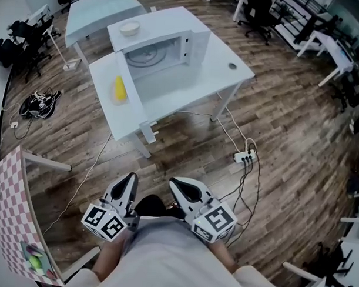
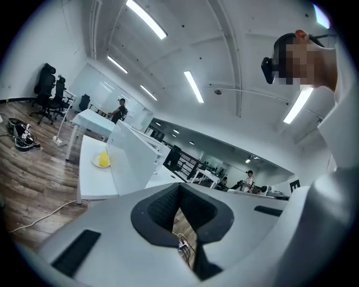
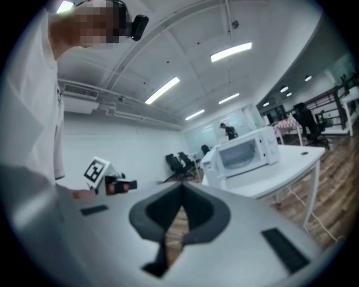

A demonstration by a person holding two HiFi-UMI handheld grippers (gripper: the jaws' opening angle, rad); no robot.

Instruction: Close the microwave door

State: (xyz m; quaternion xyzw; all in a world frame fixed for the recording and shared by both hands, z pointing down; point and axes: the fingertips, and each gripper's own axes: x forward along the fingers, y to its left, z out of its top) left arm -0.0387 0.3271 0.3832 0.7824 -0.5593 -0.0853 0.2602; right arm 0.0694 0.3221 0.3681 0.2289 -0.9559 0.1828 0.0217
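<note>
Wood-plank floor (image 1: 286, 114) fills most of the head view, and a white table (image 1: 223, 59) stands on it well ahead of the person. On that table sits the white microwave (image 1: 172, 25), its cavity and glass turntable exposed. Its door (image 1: 129, 79) is swung wide on the left-hand hinge and reaches out over the table's front left part. The task has not begun: the door is fully open and neither tool is anywhere near it.

Just left of the open door lies a small plate (image 1: 118, 98) bearing a yellow object (image 1: 119, 88) that I cannot identify. It sits on the door's outer side, so it probably won't block the swing back. A pale bowl (image 1: 130, 28) rests on the microwave's top, clear of the door. A power strip (image 1: 245, 156) lies on the floor right of the table, placed, I judge, to feed the oven.

The left gripper (image 1: 133, 177) and right gripper (image 1: 173, 182) are both held low against the person's body and well apart from the table. Each has its jaws brought together at the tips with nothing between them. That suits a push better than a grasp, and the left gripper is nearer the door's outer face.
</note>
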